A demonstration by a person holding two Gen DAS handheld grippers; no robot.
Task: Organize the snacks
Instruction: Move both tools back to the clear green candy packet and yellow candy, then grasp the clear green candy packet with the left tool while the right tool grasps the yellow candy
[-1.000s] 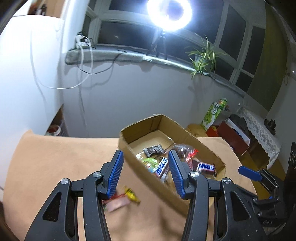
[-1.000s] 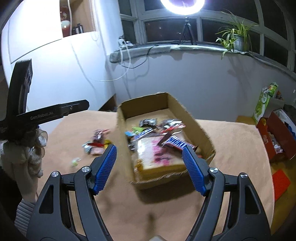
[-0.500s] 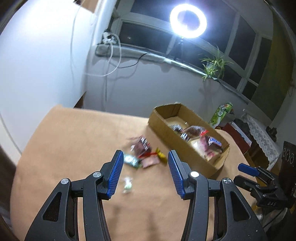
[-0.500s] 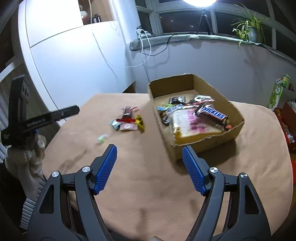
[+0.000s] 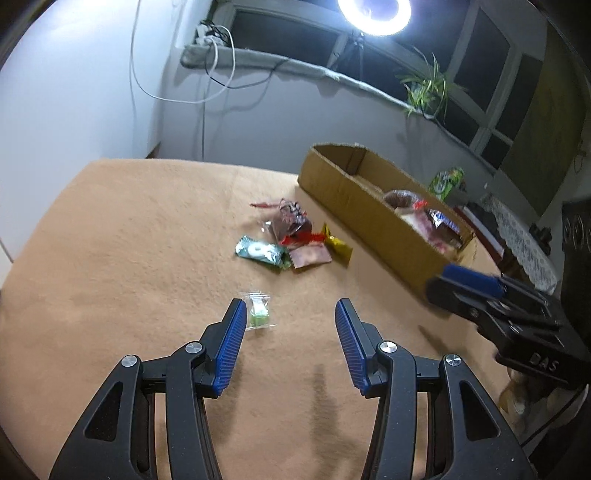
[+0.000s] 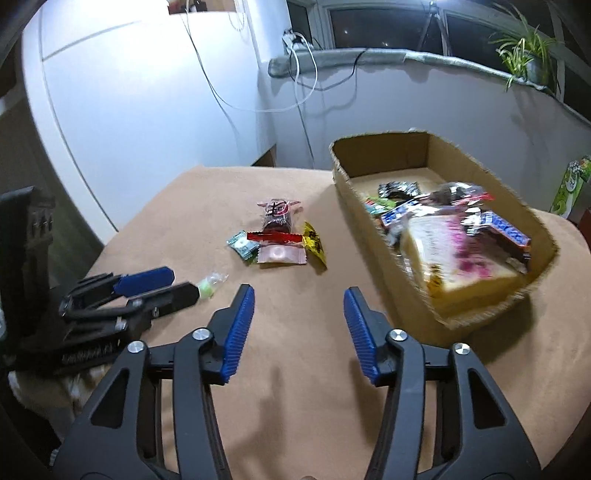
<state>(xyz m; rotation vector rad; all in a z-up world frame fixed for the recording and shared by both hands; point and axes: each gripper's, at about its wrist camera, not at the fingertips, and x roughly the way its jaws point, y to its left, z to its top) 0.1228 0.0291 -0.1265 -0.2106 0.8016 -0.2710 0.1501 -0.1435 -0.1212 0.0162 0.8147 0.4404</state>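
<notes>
A cardboard box (image 5: 354,206) (image 6: 413,291) holds several snacks on the tan table. A small pile of wrapped snacks (image 5: 295,240) (image 6: 280,240) lies left of the box. A small green candy in clear wrap (image 5: 258,312) (image 6: 208,286) lies alone nearer me. My left gripper (image 5: 290,325) is open and empty, low over the table, its left finger beside the green candy. It also shows in the right wrist view (image 6: 159,284). My right gripper (image 6: 299,310) is open and empty, in front of the pile and the box. It shows at the right of the left wrist view (image 5: 469,284).
The tan table (image 5: 129,240) has rounded edges; a white wall stands at the left. A window sill with cables (image 6: 332,59), a plant (image 5: 428,88) and a ring light (image 5: 375,14) lie behind. A green carton (image 5: 447,181) and clutter stand beyond the box.
Both grippers have drawn back from the box and dropped lower toward the table. The left gripper has swung left, from over the box to the loose green candy.
</notes>
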